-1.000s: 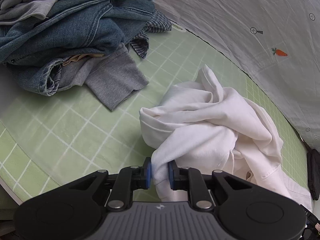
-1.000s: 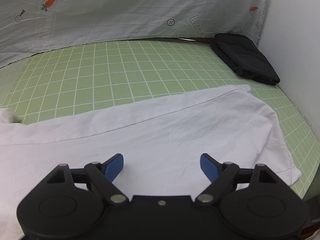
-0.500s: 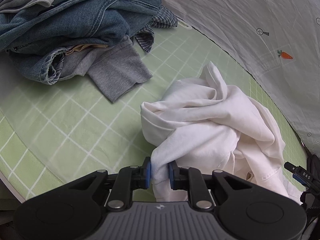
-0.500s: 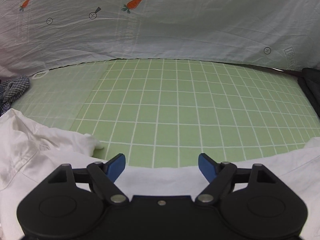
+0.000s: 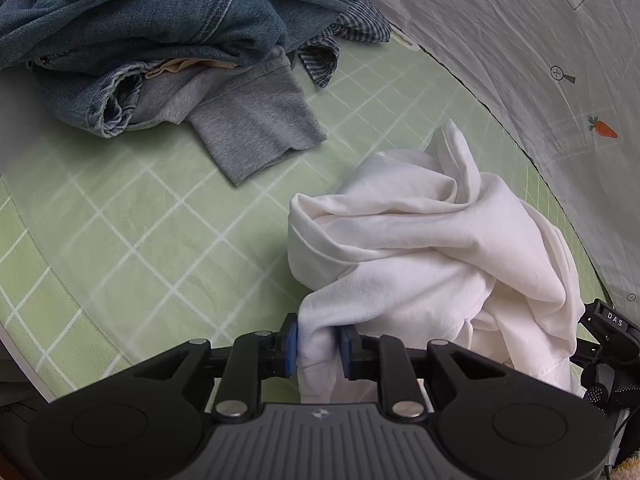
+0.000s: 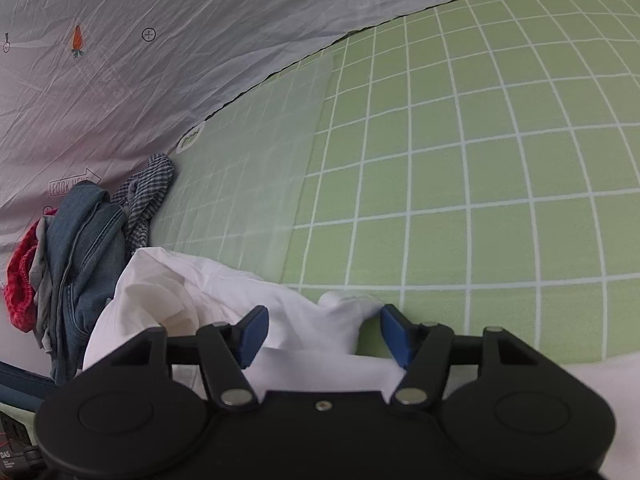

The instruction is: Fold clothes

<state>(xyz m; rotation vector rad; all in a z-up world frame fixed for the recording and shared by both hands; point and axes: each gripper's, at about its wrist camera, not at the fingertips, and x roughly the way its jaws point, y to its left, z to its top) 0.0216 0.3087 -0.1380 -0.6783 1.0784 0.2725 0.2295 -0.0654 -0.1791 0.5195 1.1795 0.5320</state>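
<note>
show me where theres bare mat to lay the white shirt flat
The green grid mat lies bare ahead of the right claw, up to the printed backdrop sheet. A smaller bare patch lies between the white shirt and the grey sleeve. The jeans pile is crowded.

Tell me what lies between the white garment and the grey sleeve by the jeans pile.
Only bare green grid mat lies between the white garment and the grey sleeve, seen in the left wrist view.
</note>
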